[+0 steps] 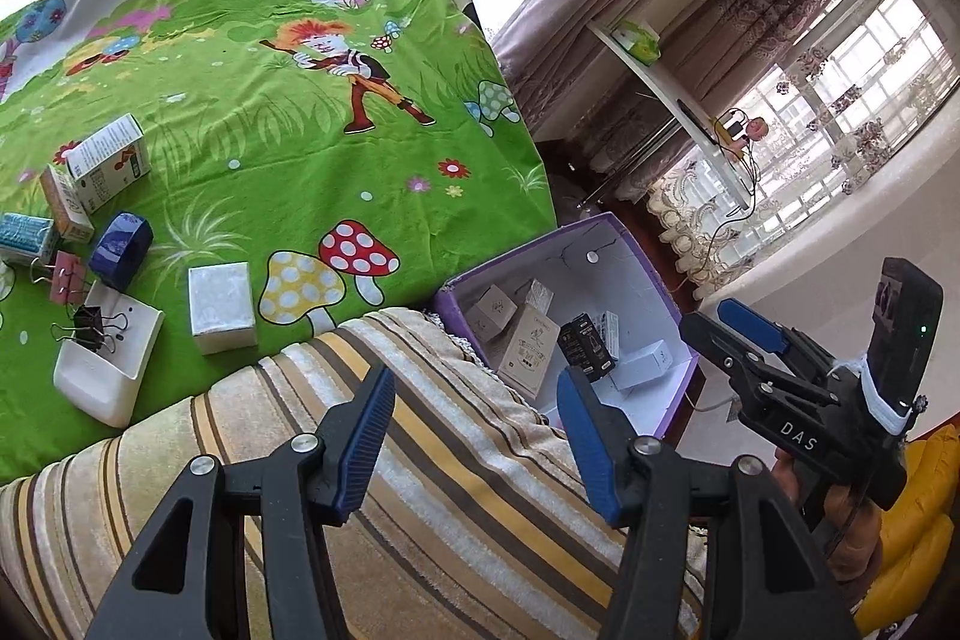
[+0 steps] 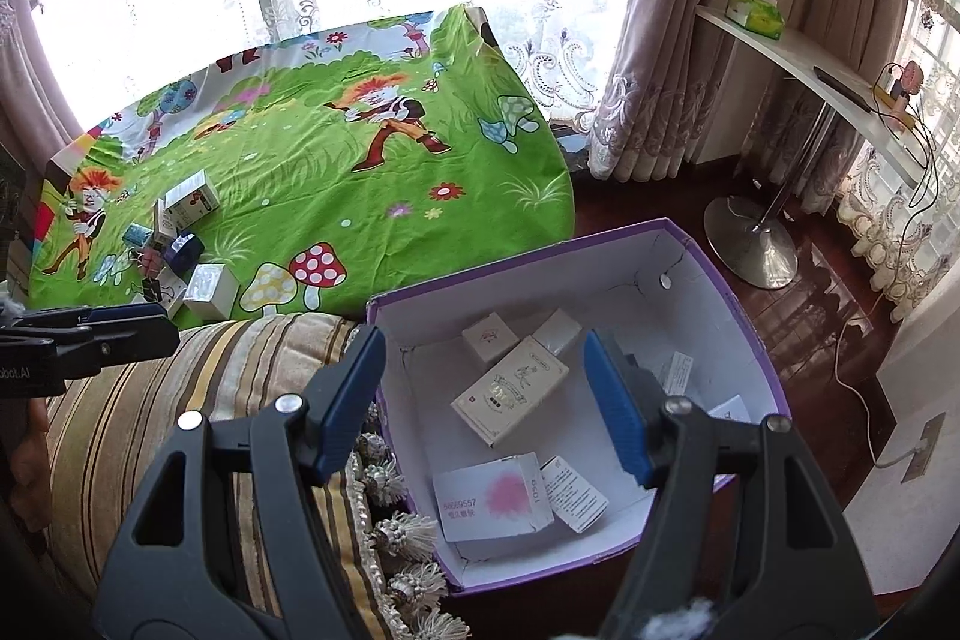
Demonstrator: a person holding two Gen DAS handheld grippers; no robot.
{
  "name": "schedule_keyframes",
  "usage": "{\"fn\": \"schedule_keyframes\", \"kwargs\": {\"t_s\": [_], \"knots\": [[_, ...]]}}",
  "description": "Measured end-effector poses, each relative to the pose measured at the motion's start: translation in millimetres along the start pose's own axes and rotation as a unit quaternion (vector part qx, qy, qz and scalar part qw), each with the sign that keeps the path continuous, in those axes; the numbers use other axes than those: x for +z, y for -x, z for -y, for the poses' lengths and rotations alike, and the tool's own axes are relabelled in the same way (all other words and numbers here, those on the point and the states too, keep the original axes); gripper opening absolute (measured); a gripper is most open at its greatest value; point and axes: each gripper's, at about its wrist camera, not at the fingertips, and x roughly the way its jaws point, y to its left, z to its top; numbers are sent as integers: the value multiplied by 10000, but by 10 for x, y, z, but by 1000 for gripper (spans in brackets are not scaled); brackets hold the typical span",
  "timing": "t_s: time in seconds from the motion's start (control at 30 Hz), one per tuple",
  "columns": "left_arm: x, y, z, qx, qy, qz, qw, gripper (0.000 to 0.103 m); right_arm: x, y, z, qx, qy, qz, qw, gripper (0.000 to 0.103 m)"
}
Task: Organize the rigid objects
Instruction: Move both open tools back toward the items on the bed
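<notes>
- Both open wide, empty: left gripper over striped plush cushion; right gripper above purple cardboard box.
- Loose cartons on green printed cloth.
- Only right wrist shows pink-stained carton inside.

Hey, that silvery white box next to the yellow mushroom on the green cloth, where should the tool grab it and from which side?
Probably from above, across the two side faces of the silvery white box. It lies flat and apart from the white tray, so both sides look free. The open left tool is nearer than the right tool.
</notes>
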Motion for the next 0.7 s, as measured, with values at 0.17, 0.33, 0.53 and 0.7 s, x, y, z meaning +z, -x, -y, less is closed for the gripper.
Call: {"fn": "schedule_keyframes", "kwargs": {"t_s": [0.17, 0.33, 0.53, 0.7], "knots": [[13, 128, -273, 94, 268, 96, 9996, 57, 9, -34, -147, 72, 132, -50, 9999, 72], [31, 259, -516, 234, 460, 190, 9985, 57, 30, -70, -300, 172, 263, -99, 9995, 72], [67, 421, -831, 420, 690, 286, 9963, 57, 57, -115, -515, 357, 452, -151, 9982, 72], [118, 518, -1098, 545, 917, 304, 9938, 57, 107, -152, -723, 516, 643, -179, 9964, 72]]}}
